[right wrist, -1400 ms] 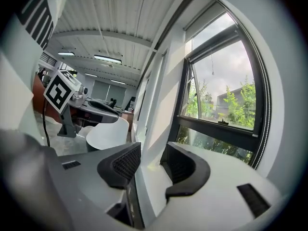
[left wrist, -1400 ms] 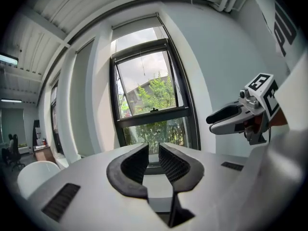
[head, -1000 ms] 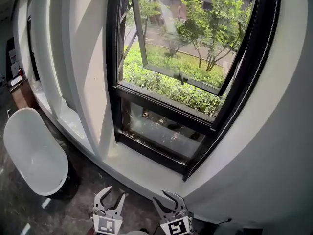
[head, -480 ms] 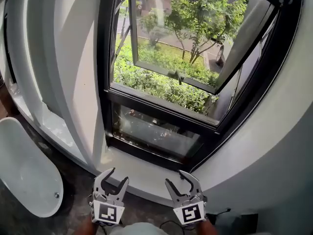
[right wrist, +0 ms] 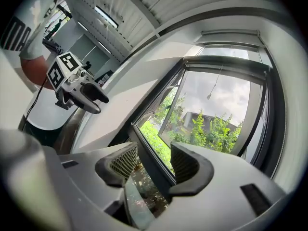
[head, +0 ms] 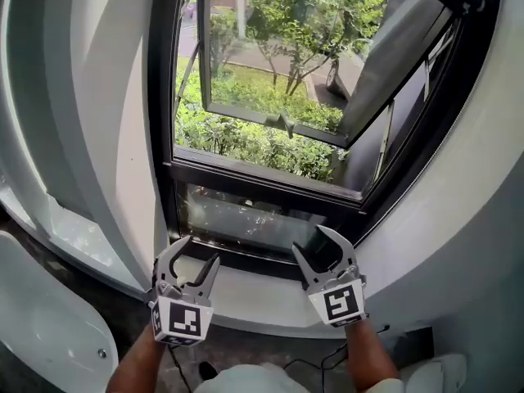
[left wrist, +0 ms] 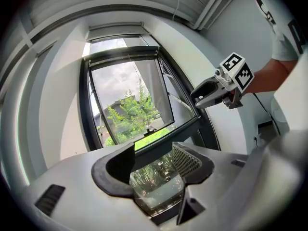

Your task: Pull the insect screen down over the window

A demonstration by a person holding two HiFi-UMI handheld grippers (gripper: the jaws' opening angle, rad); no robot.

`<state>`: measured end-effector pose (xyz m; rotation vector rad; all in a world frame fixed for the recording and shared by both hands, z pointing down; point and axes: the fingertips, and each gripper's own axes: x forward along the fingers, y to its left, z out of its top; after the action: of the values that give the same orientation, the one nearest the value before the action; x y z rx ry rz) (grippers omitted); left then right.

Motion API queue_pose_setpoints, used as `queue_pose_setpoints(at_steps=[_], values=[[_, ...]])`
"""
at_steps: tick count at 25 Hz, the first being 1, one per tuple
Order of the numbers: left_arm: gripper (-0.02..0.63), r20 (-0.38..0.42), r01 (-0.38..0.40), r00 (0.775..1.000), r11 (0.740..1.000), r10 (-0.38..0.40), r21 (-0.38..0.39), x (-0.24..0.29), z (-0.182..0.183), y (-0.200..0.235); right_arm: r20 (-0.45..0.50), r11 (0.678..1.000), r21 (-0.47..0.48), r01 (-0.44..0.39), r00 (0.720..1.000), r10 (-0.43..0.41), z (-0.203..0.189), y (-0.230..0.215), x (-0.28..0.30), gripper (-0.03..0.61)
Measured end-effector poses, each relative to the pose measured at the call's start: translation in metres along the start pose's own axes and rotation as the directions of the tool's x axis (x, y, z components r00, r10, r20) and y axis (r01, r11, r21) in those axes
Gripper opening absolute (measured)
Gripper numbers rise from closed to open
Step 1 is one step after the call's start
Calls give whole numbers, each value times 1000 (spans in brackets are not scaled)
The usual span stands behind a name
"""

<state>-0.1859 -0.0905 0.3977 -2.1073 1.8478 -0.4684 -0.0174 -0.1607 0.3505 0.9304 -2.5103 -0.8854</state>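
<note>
- Hovering side by side just in front of the window sill [head: 246, 293], both tools are up and pointed at the glass.
- The left tongs [head: 196, 252] sit at the sill's left end, and their jaws are opening right now. Nothing lies between the pads; only the lower pane [head: 246, 219] shows through the gap.
- The right tongs [head: 311, 240] are level with them, towards the sill's right end. Their jaws stand apart and empty too, with the black window frame [head: 164, 137] seen beyond them.
- Neither tool touches the frame, the glass or the sill.
- The insect screen [right wrist: 226, 63] is way up high, drawn back to the top of the window frame. As far as the right gripper view shows, only its dark bar runs along the head.
- A thin pull cord [right wrist: 214, 86] dangles from up there, well above both tools.
- The opening sash [head: 270, 56] is tilted outward, and its handle [head: 285, 124] sits on the bottom rail.
- Outside there are green shrubs [head: 246, 142] and trees in bright daylight.
- Down at the left, a white bathtub [head: 41, 334] stands on the dark floor, well apart from the action.
</note>
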Motion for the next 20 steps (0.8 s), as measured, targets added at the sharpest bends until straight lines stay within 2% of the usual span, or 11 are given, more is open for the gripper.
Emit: queue_pose_setpoints(at_steps=[6,10,14,17,18,20], values=[[249,55,6,998,998,-9,64,45,40,40,-3,995,-95,8,1000,-8,20,-44,33,196],[279,45,-10,999,983,1,184,85,76,72,-28,981,-194,2,1000,-8,32,-96,56,236],[305,48,-36,999,960,24,278,121,130,92,-3,958,-283,37,999,-40,49,-170,71,270],[324,39,-68,998,929,57,365,145,171,106,25,932,-352,89,996,-86,65,-227,76,288],[325,33,-84,996,908,77,411,152,183,110,31,916,-386,107,994,-104,69,-245,76,293],[336,23,-132,990,831,142,541,165,207,118,42,885,-444,139,990,-135,78,-280,73,298]])
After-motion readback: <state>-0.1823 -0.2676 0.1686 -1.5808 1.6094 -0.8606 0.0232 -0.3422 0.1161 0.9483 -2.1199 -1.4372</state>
